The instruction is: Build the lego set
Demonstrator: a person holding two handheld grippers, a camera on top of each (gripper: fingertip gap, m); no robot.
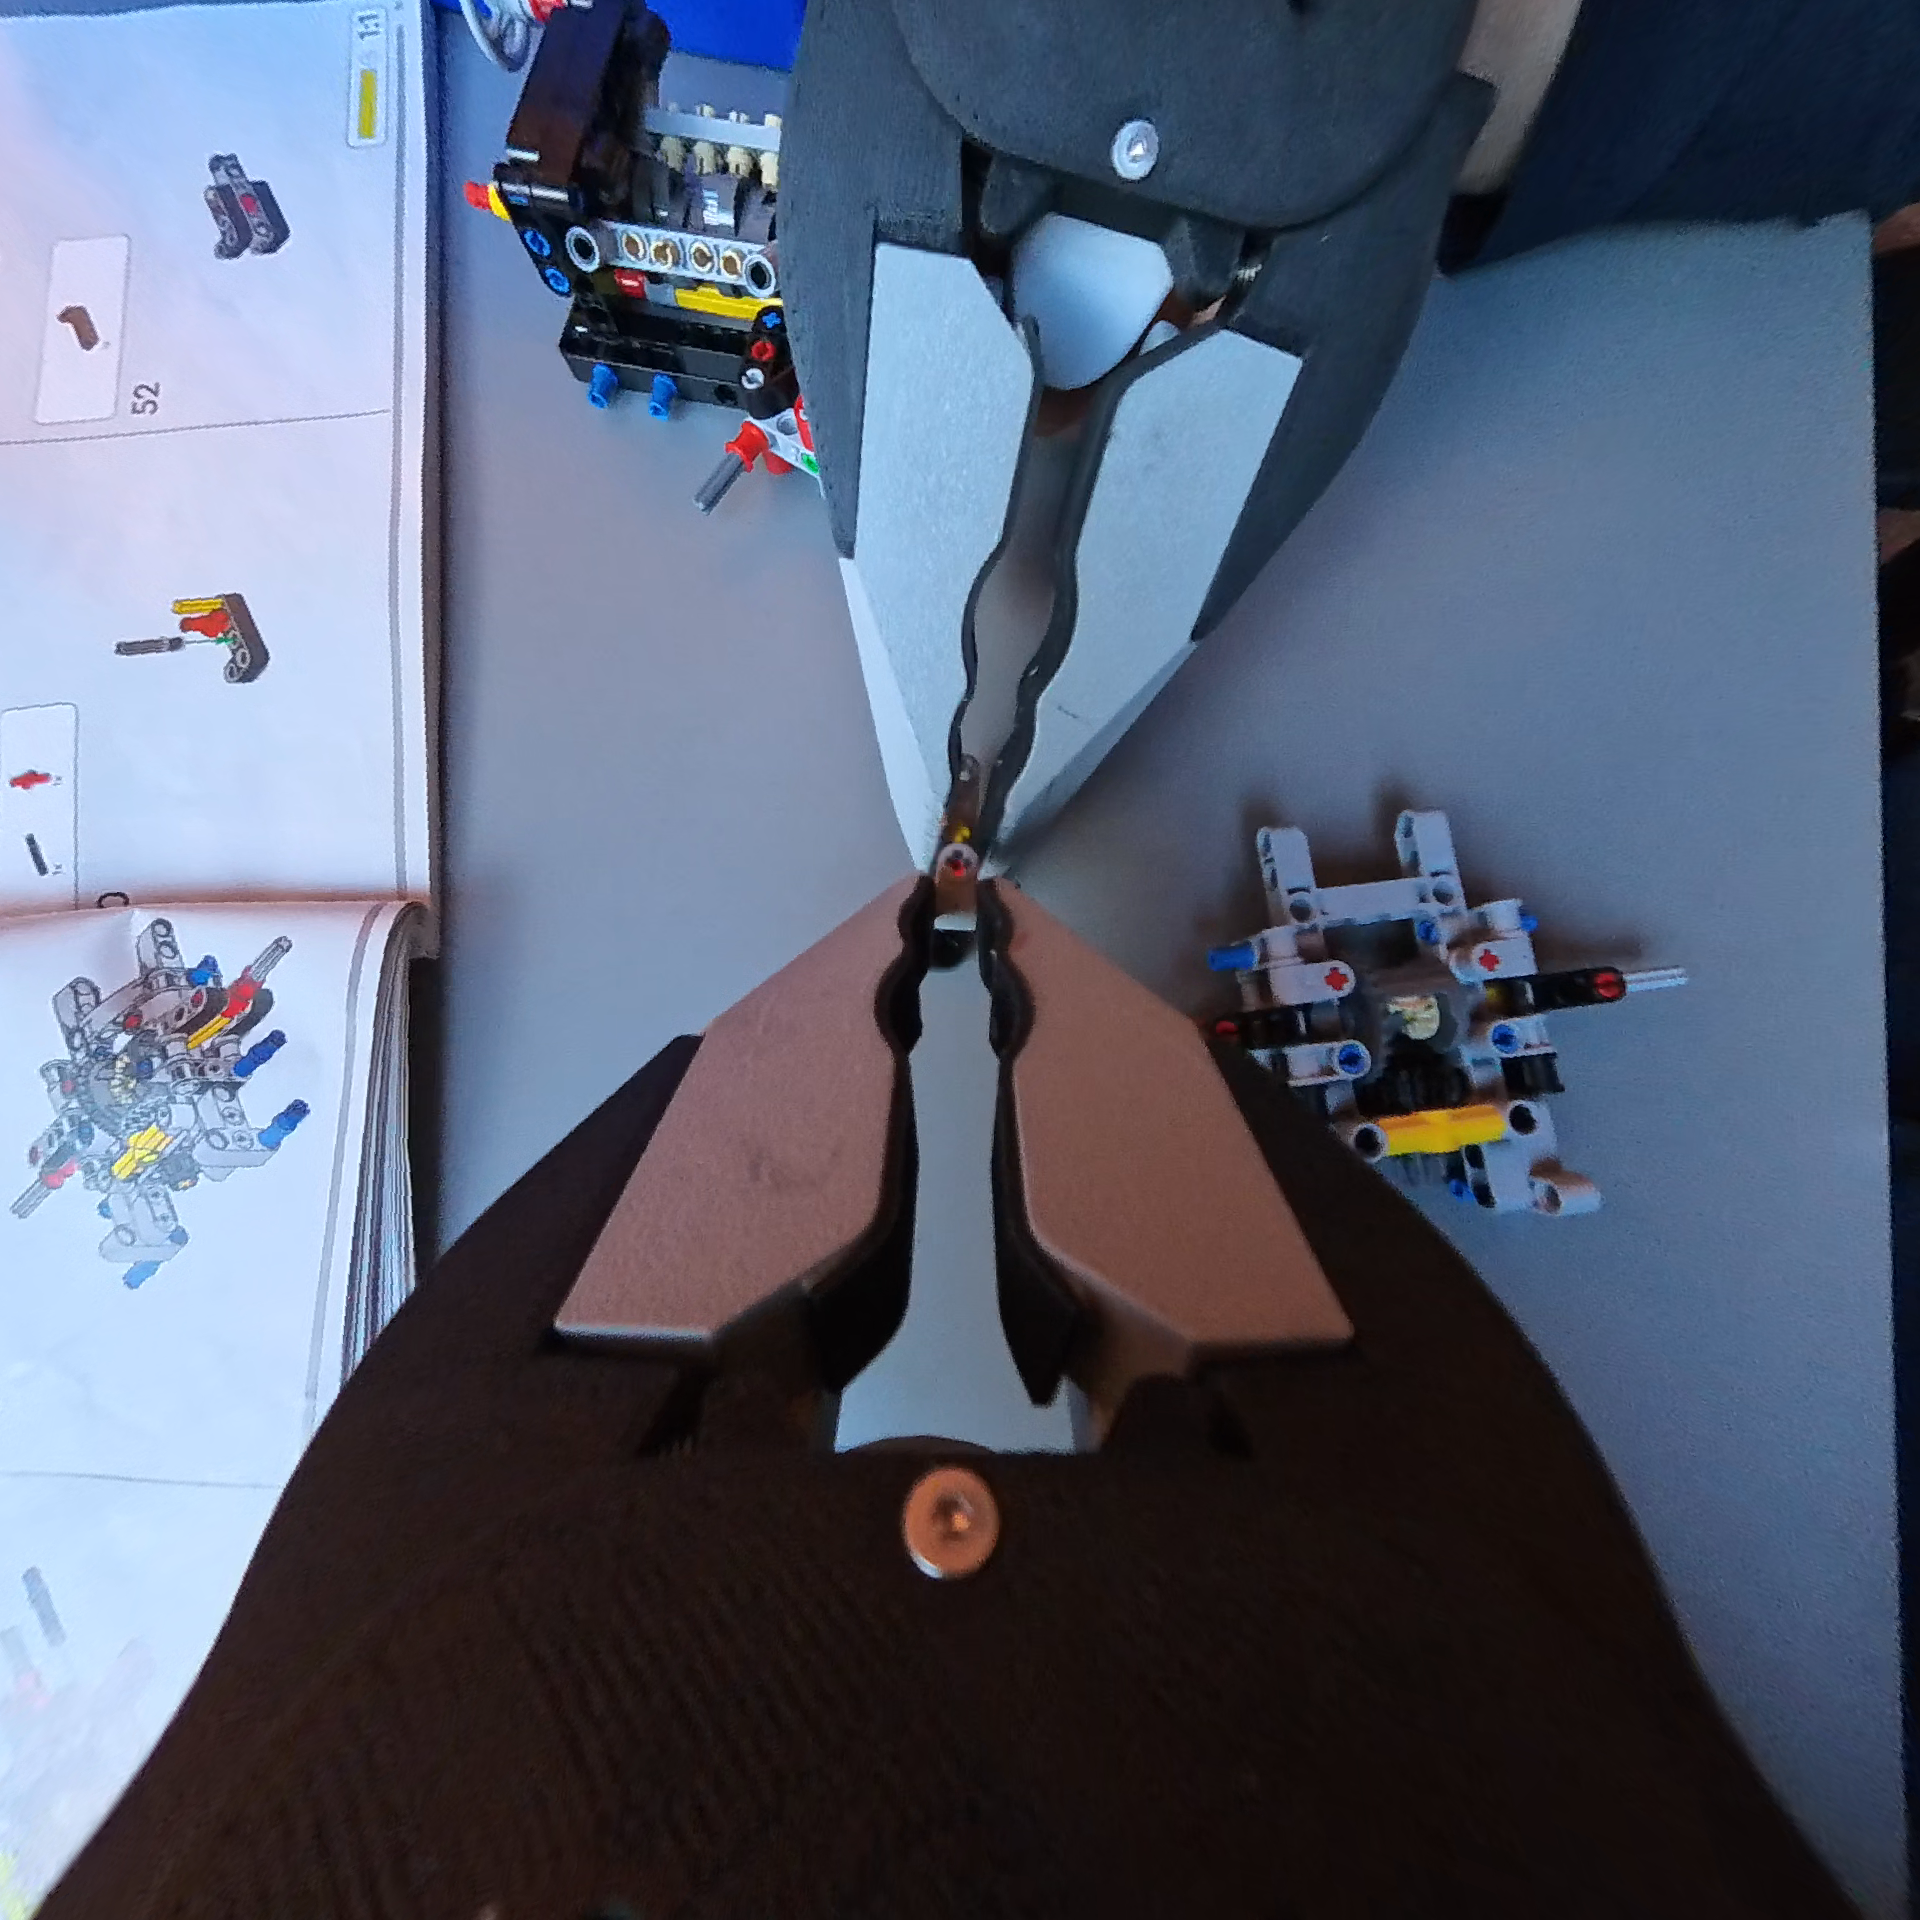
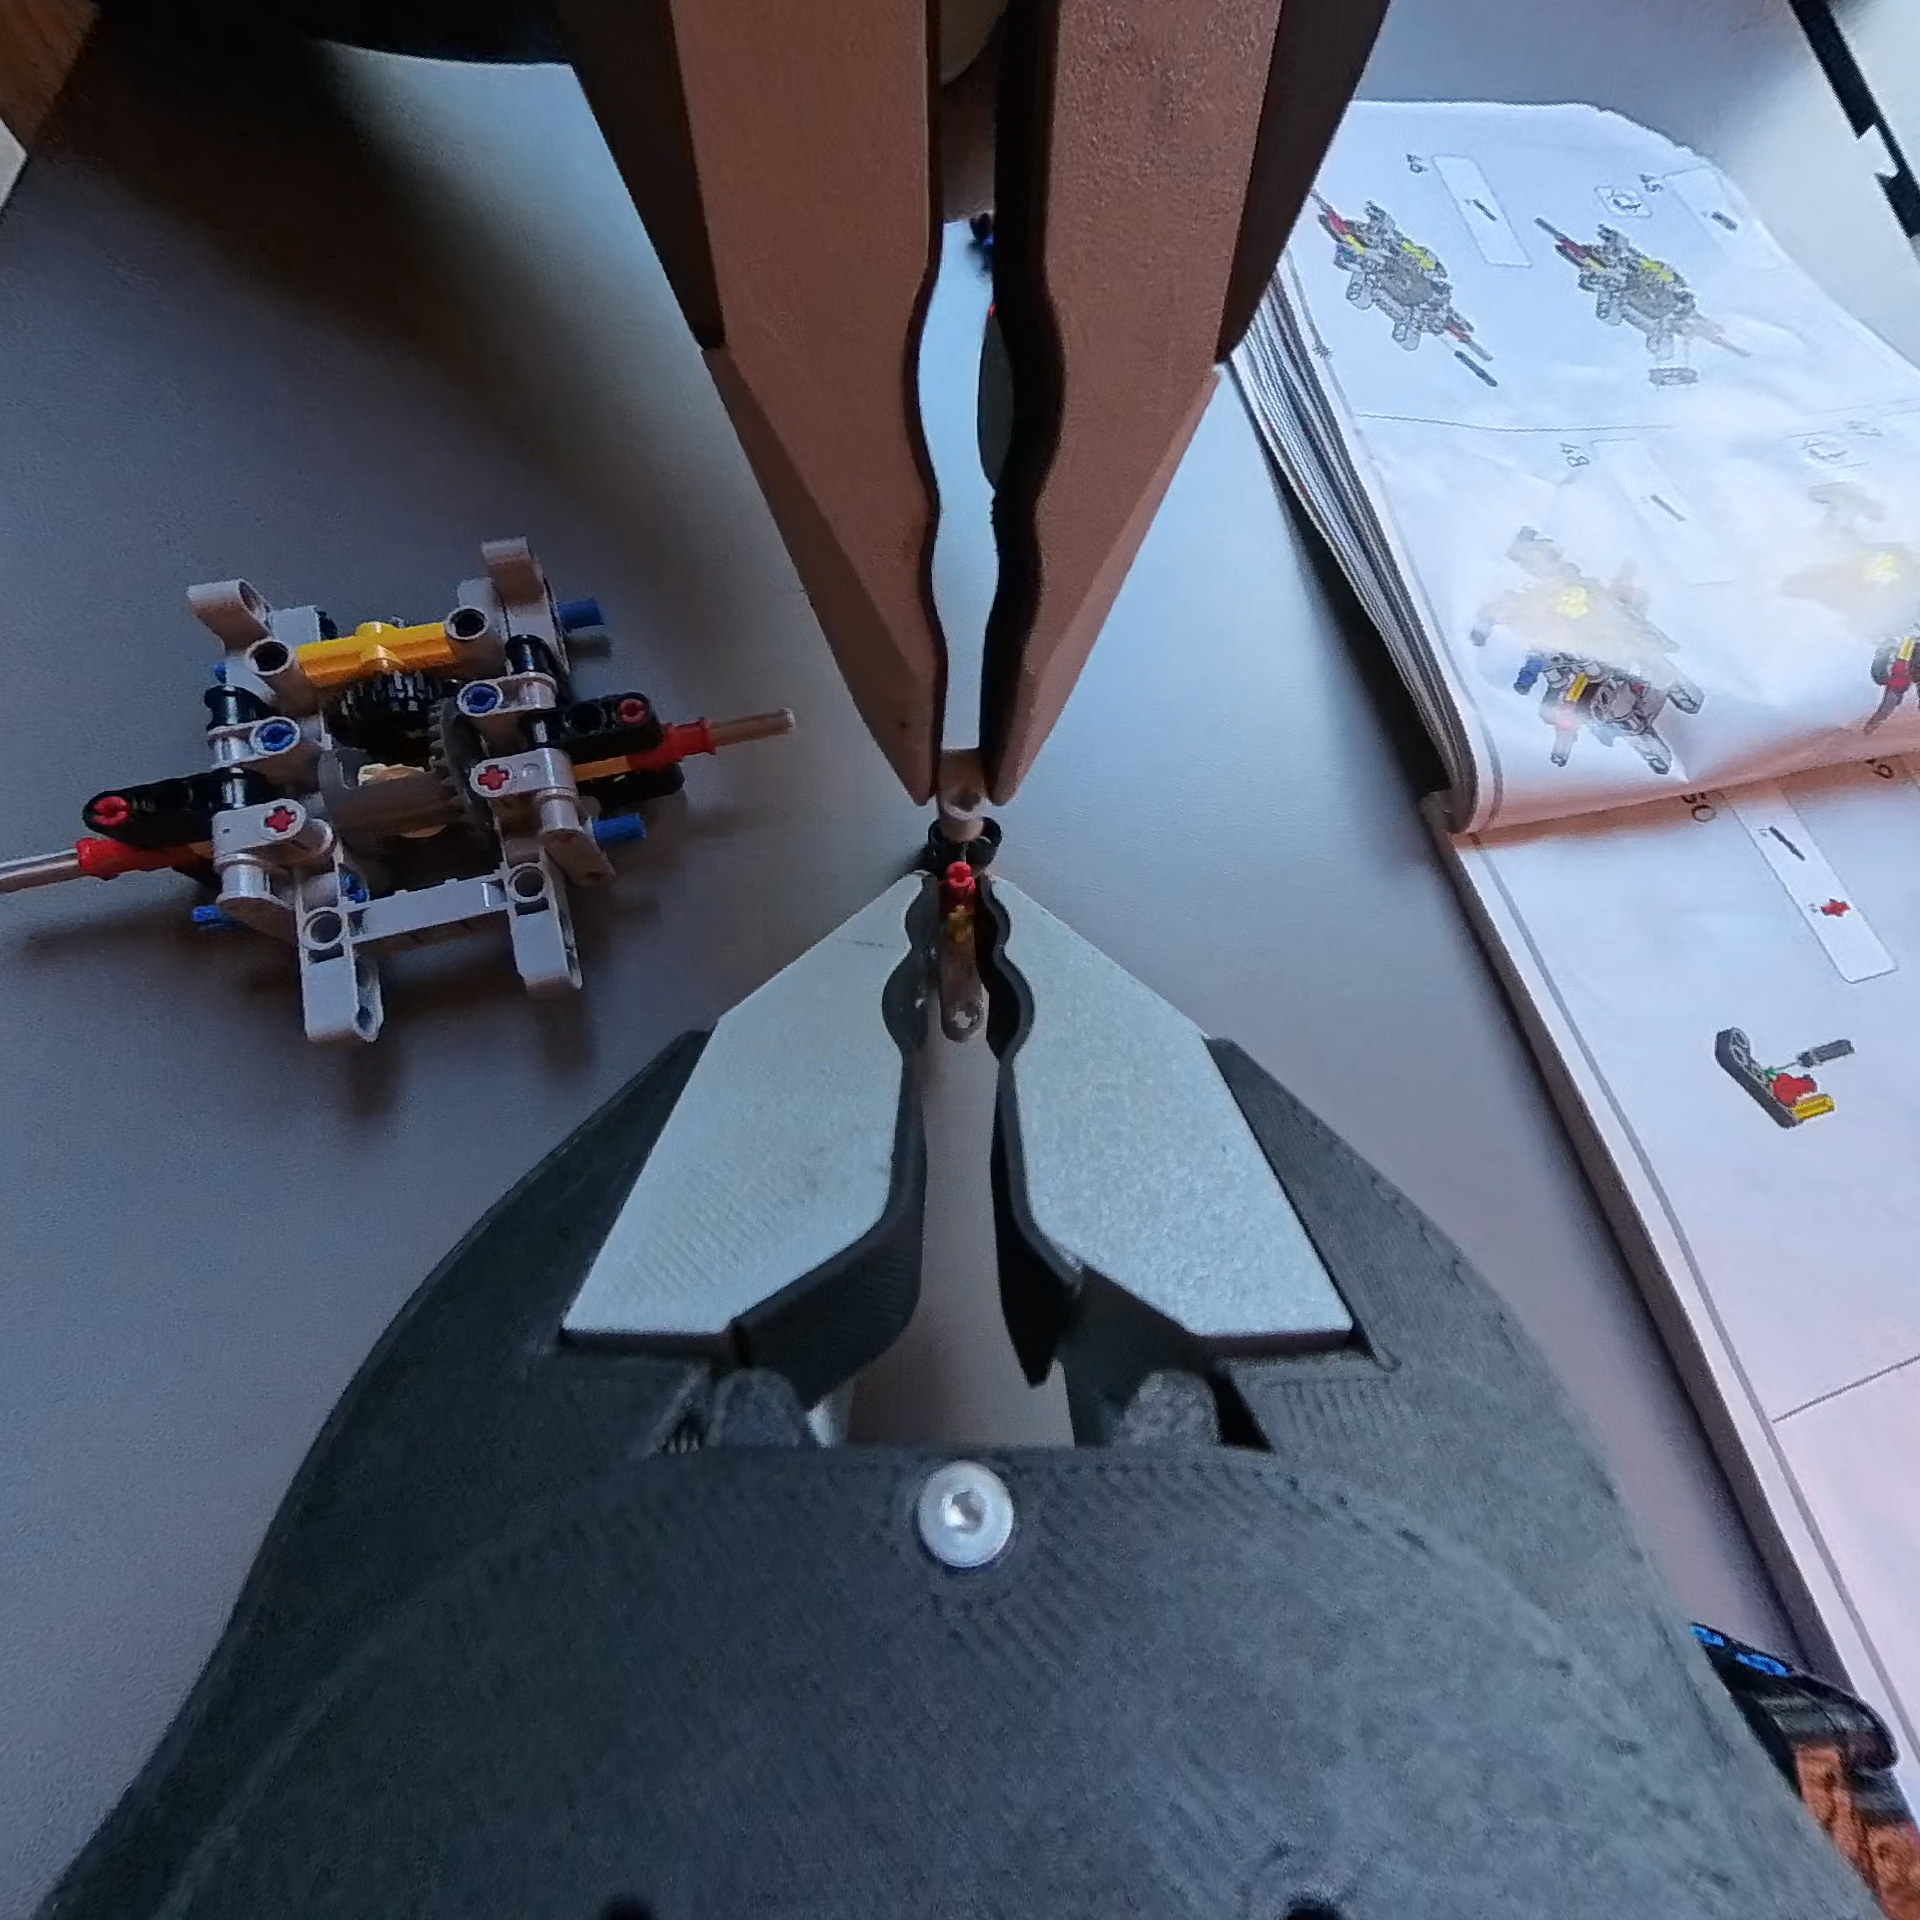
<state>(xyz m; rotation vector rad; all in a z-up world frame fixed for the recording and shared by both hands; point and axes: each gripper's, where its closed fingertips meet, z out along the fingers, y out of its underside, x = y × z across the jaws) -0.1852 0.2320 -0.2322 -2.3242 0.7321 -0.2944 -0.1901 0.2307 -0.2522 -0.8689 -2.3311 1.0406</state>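
Note:
My two grippers meet tip to tip above the grey table (image 1: pixel 644 675). My left gripper (image 1: pixel 954 896), with brown fingers, is shut on a short tan-grey axle (image 2: pixel 961 795) that carries a black ring (image 2: pixel 962 837). My right gripper (image 2: pixel 961 894), with grey fingers, is shut on a small brownish beam (image 2: pixel 961 997) fitted with a yellow pin (image 2: pixel 960 927) and a red pin (image 2: pixel 960 881). The axle's end sits right at the red pin. In the left wrist view the beam (image 1: pixel 966 800) shows between the right gripper's pads (image 1: pixel 1013 769).
A grey brick assembly (image 1: pixel 1423 1023) with black, yellow, red and blue parts lies on the table; it also shows in the right wrist view (image 2: pixel 384 790). A black assembly (image 1: pixel 655 239) stands at the back. An open instruction booklet (image 1: pixel 208 623) lies alongside (image 2: pixel 1662 520). A dark sleeve (image 1: pixel 1714 104) is behind. Left and right tips are no more than a few centimetres apart. From either gripper's tips it is about 15 cm to the black assembly (image 1: pixel 655 239).

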